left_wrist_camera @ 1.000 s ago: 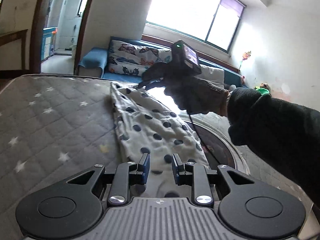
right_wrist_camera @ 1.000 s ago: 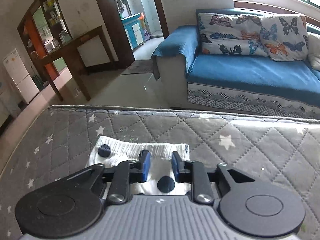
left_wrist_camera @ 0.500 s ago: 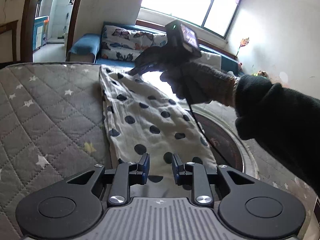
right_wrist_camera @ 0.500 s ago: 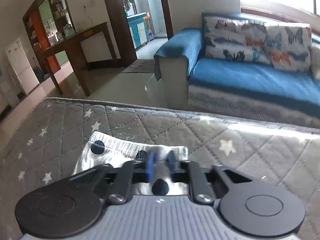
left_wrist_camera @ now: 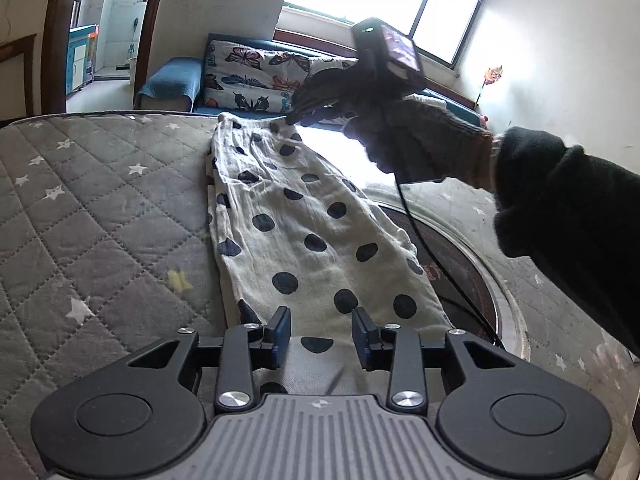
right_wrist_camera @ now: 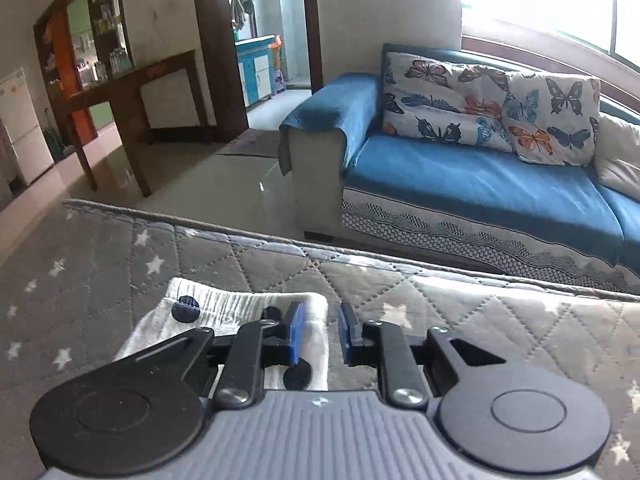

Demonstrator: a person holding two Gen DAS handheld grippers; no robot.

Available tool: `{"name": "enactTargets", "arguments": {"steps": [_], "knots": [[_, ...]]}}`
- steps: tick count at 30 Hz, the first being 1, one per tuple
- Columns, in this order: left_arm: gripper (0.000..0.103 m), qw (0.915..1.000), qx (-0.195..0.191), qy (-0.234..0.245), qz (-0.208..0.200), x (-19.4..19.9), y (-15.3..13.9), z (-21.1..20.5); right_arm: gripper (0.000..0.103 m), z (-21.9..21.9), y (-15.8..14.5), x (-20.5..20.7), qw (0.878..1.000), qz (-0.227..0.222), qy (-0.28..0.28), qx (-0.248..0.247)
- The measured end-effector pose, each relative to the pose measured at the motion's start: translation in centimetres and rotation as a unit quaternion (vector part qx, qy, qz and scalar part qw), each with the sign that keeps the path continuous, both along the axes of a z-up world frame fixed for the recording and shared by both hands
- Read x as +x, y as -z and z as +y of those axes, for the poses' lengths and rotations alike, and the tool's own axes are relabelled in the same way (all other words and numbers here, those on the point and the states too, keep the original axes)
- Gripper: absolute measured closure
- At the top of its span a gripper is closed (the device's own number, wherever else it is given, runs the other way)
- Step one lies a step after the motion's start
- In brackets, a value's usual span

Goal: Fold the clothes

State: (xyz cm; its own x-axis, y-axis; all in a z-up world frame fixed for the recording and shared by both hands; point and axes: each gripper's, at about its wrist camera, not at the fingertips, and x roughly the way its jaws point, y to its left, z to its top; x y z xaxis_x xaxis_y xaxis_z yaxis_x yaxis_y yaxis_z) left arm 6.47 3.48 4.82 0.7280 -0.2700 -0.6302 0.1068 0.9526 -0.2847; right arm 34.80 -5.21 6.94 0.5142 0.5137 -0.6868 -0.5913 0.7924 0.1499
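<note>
A white garment with dark polka dots (left_wrist_camera: 304, 236) lies stretched lengthwise on the grey star-quilted mattress (left_wrist_camera: 100, 208). My left gripper (left_wrist_camera: 320, 330) is open over its near end, the cloth lying between and under the fingers. My right gripper (right_wrist_camera: 318, 334) is open at the far end, by the waistband (right_wrist_camera: 224, 308), whose right corner lies between the fingers. In the left wrist view the right gripper (left_wrist_camera: 298, 120), held by a gloved hand, touches the garment's far edge.
A blue sofa (right_wrist_camera: 460, 176) with butterfly pillows (right_wrist_camera: 488, 100) stands beyond the mattress edge. A dark round tabletop with a metal rim (left_wrist_camera: 472, 272) lies right of the garment. A wooden table (right_wrist_camera: 132, 92) and doorway are at the far left.
The right gripper shut briefly on the waistband, then opened and shifted slightly right. The left gripper rose and tilted, so more of the garment shows; its fingers stayed open.
</note>
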Motion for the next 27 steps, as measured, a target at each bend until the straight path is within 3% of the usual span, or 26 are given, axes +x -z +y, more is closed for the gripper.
{"name": "enactTargets", "arguments": {"steps": [5, 9, 15, 27], "knots": [[0.066, 1.0, -0.001, -0.001, -0.007, -0.5, -0.4, 0.0, 0.086, -0.6, -0.4, -0.8, 1.0, -0.002, -0.016, -0.003], [0.066, 1.0, 0.001, -0.003, -0.004, -0.8, -0.4, 0.0, 0.086, -0.6, 1.1, -2.4, 0.998, 0.016, -0.046, -0.031], [0.064, 0.9999, 0.009, -0.007, 0.003, -1.3, -0.4, 0.0, 0.086, -1.4, 1.2, -3.1, 0.998, 0.011, -0.032, -0.044], [0.063, 0.9996, 0.028, -0.009, -0.002, -2.6, -0.7, 0.1, 0.081, -4.4, 0.8, -14.4, 0.99, 0.014, -0.12, -0.066]]}}
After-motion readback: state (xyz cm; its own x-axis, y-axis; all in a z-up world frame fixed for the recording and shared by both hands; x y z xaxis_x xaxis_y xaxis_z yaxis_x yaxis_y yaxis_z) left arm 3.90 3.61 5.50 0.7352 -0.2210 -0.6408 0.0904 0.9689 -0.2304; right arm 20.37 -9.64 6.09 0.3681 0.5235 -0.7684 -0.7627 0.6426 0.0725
